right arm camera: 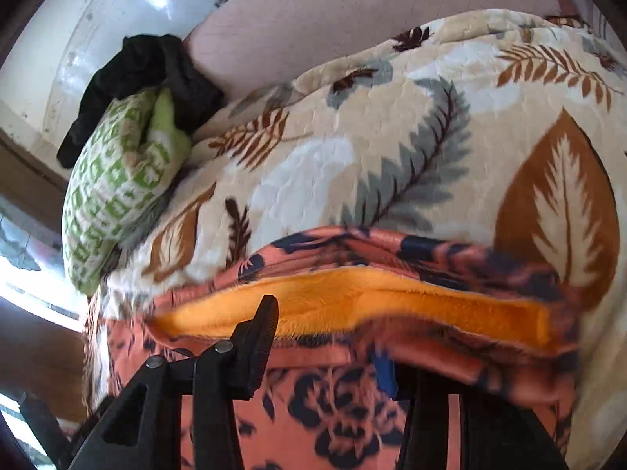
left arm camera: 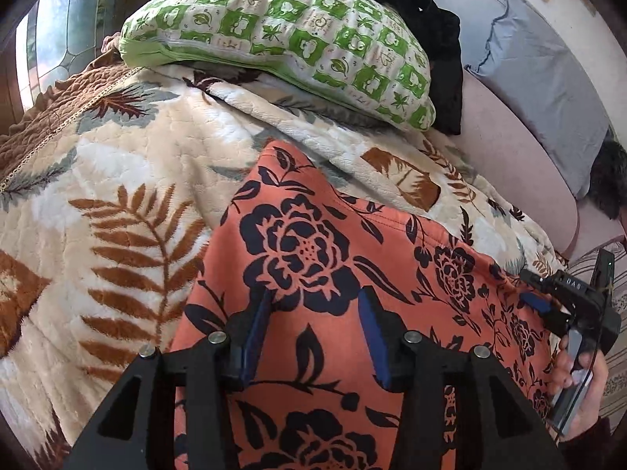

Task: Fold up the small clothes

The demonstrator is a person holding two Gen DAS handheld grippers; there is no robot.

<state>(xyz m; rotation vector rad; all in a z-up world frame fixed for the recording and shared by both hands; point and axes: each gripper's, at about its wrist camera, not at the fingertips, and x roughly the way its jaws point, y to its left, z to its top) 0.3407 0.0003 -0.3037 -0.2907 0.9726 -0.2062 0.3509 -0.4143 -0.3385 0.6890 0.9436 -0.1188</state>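
Orange cloth with dark roses, the garment [left arm camera: 352, 258], lies spread on the leaf-print blanket [left arm camera: 117, 180], filling the lower middle of the left wrist view. The left gripper [left arm camera: 315, 337] hovers over it with its blue pads apart and nothing between them. At the right edge of that view the right gripper [left arm camera: 548, 305] sits near the garment's far side, held in a hand [left arm camera: 580, 384].

In the right wrist view the garment's edge [right arm camera: 352, 301] is turned up, showing bright fleece lining across the lower middle. The right gripper [right arm camera: 325, 348] has its fingers parted; the picture is blurred, so I cannot tell if cloth lies between them, though nothing looks pinched.

To fold well, each gripper likely needs to come down on an edge or corner, not the flat middle, and pinch both layers. Taking matching points on either side should keep the fold square. The plush blanket may snag, so lifting before carrying over seems wise. A green pillow [left arm camera: 282, 43] at the upper middle is well apart.
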